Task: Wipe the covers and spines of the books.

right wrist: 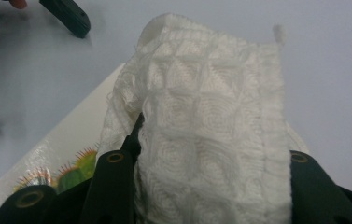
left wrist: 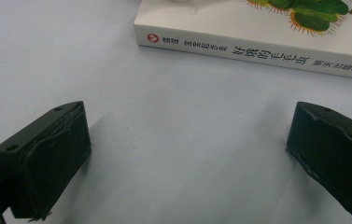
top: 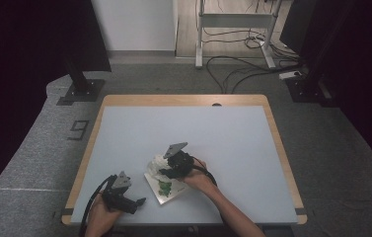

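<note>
High view puts the book point(top: 165, 187) near the person's edge of the table point(top: 233, 148), lying flat with its white cover and green caterpillar picture up. A white cloth point(top: 157, 164) sits on the far part of the book, and the right gripper point(top: 169, 173) is down on it there. In the right gripper view the cloth point(right wrist: 211, 140) is a waffle-textured rag bunched between the two black jaws, which press in on it from either side, so the right gripper is clamped on the cloth with the glossy book cover point(right wrist: 71, 149) just beneath and to the side.

The left gripper point(top: 139, 201) rests on the table just beside the book, on its near-left side, apart from it. In the left gripper view its jaws stand wide apart with nothing between them, bare table point(left wrist: 173, 140) under them and the book's spine point(left wrist: 253, 53) just ahead.

The work looks like wiping the book's cover with the cloth. Judging from this, the cloth is already gripped and laid on the cover, so the wipe seems under way, though how much of the cover has been covered cannot be told, since the cloth hides part of it and no dirt shows. Left to do, probably: drawing the cloth across the rest of the cover toward the near end, perhaps with the left gripper steadying the book.
</note>
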Demonstrator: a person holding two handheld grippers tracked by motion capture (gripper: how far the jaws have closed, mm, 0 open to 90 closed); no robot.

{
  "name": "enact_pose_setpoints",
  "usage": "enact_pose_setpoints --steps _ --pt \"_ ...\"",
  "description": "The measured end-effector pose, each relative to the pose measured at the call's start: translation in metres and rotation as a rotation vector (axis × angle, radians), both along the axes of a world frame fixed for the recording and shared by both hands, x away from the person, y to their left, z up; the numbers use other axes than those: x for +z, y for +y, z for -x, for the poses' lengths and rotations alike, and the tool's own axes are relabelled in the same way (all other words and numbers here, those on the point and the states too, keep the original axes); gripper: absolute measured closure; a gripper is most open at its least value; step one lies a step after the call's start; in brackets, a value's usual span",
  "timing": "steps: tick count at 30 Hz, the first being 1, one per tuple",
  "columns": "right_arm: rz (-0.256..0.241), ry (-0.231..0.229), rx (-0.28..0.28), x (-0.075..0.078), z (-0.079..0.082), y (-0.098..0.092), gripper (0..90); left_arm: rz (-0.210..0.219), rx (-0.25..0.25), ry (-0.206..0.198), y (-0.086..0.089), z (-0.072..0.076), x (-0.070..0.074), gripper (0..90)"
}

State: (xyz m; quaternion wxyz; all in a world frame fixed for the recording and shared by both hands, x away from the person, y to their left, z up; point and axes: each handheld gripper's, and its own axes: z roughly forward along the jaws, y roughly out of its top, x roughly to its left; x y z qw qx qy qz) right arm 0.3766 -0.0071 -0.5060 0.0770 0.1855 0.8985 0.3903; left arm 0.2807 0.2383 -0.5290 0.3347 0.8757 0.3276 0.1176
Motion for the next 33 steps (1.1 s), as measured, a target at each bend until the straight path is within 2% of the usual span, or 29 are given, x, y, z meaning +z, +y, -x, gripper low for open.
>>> enact_pose_setpoints --steps 20,29,33 --pt "0.005 -0.006 0.071 0.002 0.012 0.04 55.8 0.001 0.001 0.001 0.0 0.0 0.0 0.0" --pt "0.007 -0.001 0.064 0.004 0.011 0.04 55.3 0.001 0.001 0.001 0.0 0.0 0.0 0.0" --pt "-0.009 -0.006 0.064 0.009 0.011 0.04 55.5 0.0 0.001 0.0 0.0 0.0 0.0 0.0"
